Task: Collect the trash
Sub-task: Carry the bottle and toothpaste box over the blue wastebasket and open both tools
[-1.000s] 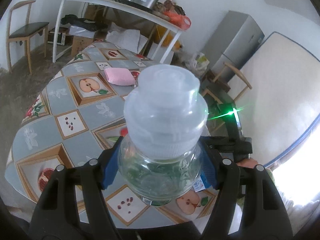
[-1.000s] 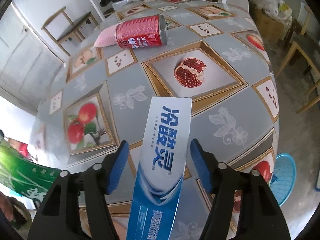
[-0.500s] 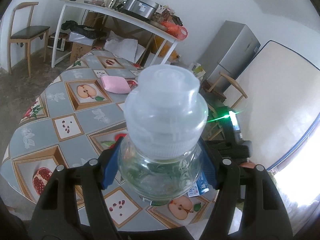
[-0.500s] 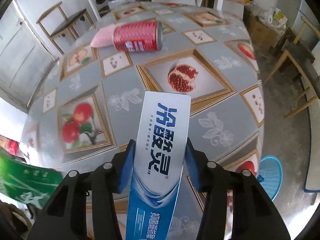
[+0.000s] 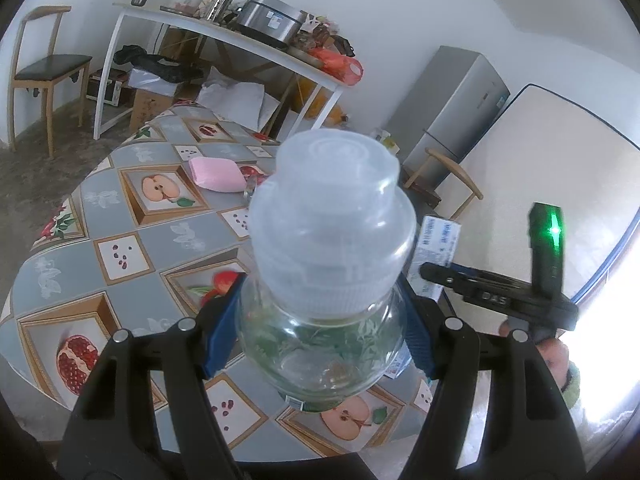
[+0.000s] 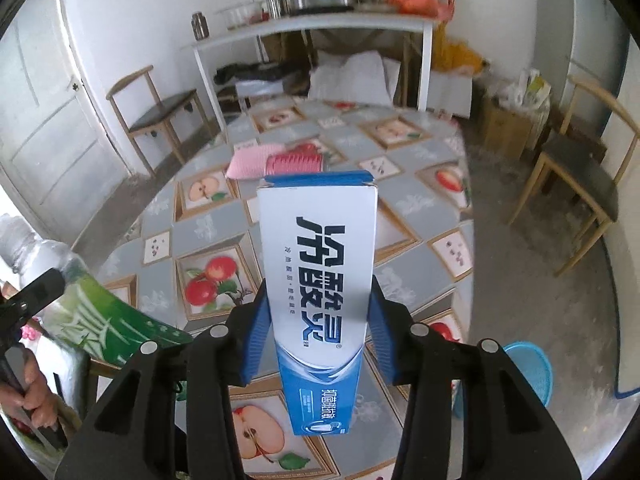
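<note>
1. Right gripper (image 6: 316,332): the toothpaste box (image 6: 318,280) stands lengthwise between the blue pads (image 6: 256,336), one long end projecting forward past the fingertips, the other hanging back toward the camera. Both pads press on the box's side faces. The jaws have just been closing, with the box between them; they are now clenched on it at a middling width, set by the box.
2. The box is up off the counter (image 6: 420,216), over its near half; no part of it touches the fruit-print cloth.
3. Left gripper (image 5: 320,324): a clear plastic bottle (image 5: 324,280) sits between the blue pads (image 5: 222,328), its translucent cap pointing away from the camera and its round shoulder wedged at the fingertips. Pads contact the bottle on both sides; jaws stand wide, grasping it. A green label shows through the wall.
4. The bottle is held above the near edge of the counter, clear of the surface.
5. Still on the counter, at its far half: a red can (image 6: 294,160) lying on its side, touching or just beside a pink packet (image 5: 216,172).
6. Beyond the counter's far end: a white side table (image 5: 224,36) loaded with pots. Beside the counter's right edge, on the floor: a blue basket (image 6: 528,372).
</note>
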A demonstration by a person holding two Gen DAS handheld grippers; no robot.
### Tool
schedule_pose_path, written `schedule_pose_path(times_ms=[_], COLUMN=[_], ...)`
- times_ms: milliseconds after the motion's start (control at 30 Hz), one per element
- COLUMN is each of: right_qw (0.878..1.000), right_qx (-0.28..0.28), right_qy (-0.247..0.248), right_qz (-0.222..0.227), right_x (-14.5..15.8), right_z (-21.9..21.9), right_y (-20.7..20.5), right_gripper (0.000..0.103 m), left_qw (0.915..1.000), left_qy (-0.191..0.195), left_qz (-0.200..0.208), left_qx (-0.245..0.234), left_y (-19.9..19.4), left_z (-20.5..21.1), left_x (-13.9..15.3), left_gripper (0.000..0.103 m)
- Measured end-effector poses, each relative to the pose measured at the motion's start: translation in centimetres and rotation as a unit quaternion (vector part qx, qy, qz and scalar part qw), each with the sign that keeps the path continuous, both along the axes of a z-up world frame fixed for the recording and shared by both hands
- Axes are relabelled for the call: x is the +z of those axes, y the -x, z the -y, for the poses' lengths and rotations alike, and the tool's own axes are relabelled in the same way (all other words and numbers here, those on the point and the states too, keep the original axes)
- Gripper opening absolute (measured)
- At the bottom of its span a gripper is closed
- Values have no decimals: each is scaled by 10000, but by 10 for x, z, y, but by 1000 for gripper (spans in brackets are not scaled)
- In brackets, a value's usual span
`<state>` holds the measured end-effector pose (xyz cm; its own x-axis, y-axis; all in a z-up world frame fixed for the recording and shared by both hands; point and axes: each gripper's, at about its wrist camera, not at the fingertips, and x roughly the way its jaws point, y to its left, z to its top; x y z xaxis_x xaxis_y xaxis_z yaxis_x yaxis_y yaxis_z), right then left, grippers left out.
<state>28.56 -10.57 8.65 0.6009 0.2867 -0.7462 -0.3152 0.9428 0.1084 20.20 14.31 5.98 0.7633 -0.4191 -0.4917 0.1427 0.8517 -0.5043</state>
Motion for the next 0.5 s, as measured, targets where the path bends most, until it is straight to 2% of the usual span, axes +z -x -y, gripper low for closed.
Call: schedule_pose_path(times_ms=[200,500], right_qw=[9989,9964], right_qx=[-64,-274], right_qy=[-172,-425], right_qz=[428,678], right_x=[24,42], right_z=[11,34], right_y=[20,33], right_gripper=[44,44], left_qw=[10000,9999], left_qy=[-1,10], left_qz=[46,129], left_qx=[-25,-58], left_y=[0,0], left_z=[5,13], left_x=[3,9], left_gripper=[67,67])
